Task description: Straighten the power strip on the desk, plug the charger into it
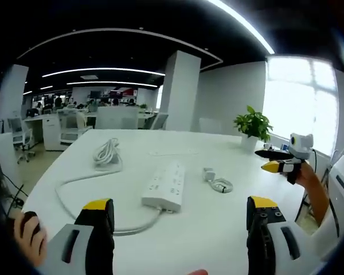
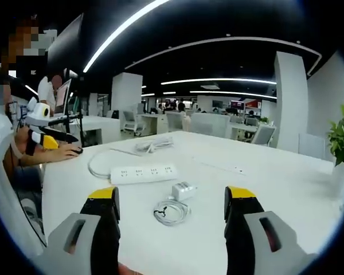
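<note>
- Both claws hover above the white bench [image 1: 218, 229], each spread wide and holding nothing: the left claw [image 1: 180, 220] in the left gripper view, the right claw [image 2: 172, 209] in the right gripper view.
- The power strip [image 1: 165, 185] lies flat on the bench, at about 12 o'clock from the left claw. In the right gripper view it sits at about 11 o'clock from the right claw, running crosswise.
- The charger [image 2: 183, 190] rests just beside the strip, its coiled cable [image 2: 172, 212] piled loosely at about 6 o'clock from it, between the right claw's jaws as seen from behind.
- The strip's own cord [image 1: 80, 195] sweeps in a wide loop toward a bundle [image 1: 107, 153] at about 11 o'clock from the strip. Swinging the strip straight may drag that loop across the smooth bench or let it pull the strip back askew.
- The charger is small and smooth-sided; a pinch taken off-centre could twist it, leaving the prongs misaligned with the sockets. Which way the prongs face is hard to tell from here.
- The loose coil could snag a jaw as the charger lifts.
- Unless one claw steadies the light strip, pushing the plug in will probably shove it along the bench.
- A potted plant [image 1: 253, 127] stands well apart at the far edge.
</note>
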Tool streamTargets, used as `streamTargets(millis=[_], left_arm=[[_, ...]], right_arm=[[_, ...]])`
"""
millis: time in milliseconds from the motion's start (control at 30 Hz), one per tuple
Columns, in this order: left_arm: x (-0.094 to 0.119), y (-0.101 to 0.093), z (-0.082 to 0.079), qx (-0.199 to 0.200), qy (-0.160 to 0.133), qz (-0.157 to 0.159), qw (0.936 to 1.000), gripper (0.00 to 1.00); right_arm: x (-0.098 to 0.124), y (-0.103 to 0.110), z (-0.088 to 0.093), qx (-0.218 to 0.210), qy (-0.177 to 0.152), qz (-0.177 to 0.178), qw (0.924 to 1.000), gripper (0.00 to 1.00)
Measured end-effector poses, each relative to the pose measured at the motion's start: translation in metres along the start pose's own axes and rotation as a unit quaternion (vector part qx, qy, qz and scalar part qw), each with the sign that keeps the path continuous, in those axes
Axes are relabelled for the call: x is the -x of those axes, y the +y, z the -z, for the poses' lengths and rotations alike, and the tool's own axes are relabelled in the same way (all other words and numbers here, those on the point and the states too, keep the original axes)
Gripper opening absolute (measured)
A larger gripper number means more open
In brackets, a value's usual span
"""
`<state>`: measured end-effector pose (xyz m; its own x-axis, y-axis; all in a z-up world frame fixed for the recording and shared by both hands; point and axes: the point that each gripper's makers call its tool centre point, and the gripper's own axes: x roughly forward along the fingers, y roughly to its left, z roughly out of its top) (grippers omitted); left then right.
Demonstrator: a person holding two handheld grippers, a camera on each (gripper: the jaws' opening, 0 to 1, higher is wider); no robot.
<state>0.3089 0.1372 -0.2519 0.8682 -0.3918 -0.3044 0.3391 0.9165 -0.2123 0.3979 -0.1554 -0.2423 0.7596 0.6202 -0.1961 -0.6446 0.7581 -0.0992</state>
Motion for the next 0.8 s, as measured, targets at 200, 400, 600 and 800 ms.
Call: streamTargets(millis=[200, 400, 600, 800], left_arm=[[-0.007, 0.003, 0.001, -0.003, 0.003, 0.006, 1.0, 0.96], [-0.005, 0.008, -0.004, -0.006, -0.002, 0.001, 1.0, 0.96], [-0.006, 0.009, 0.002, 0.005, 0.0, -0.001, 1.0, 0.96], [-0.006, 0.014, 0.002, -0.004, 0.005, -0.01, 0.9999, 0.96]], right_arm=[[-0.007, -0.003, 0.009, -0.01, 0.016, 0.005, 0.9998, 0.73], [-0.011, 0.003, 0.008, -0.002, 0.016, -0.004, 0.9999, 0.74], [-0.011, -0.003, 0.009, -0.008, 0.019, 0.009, 0.9997, 0.75], [-0.015, 0.001, 0.008, 0.0, 0.02, 0.003, 0.9998, 0.75]])
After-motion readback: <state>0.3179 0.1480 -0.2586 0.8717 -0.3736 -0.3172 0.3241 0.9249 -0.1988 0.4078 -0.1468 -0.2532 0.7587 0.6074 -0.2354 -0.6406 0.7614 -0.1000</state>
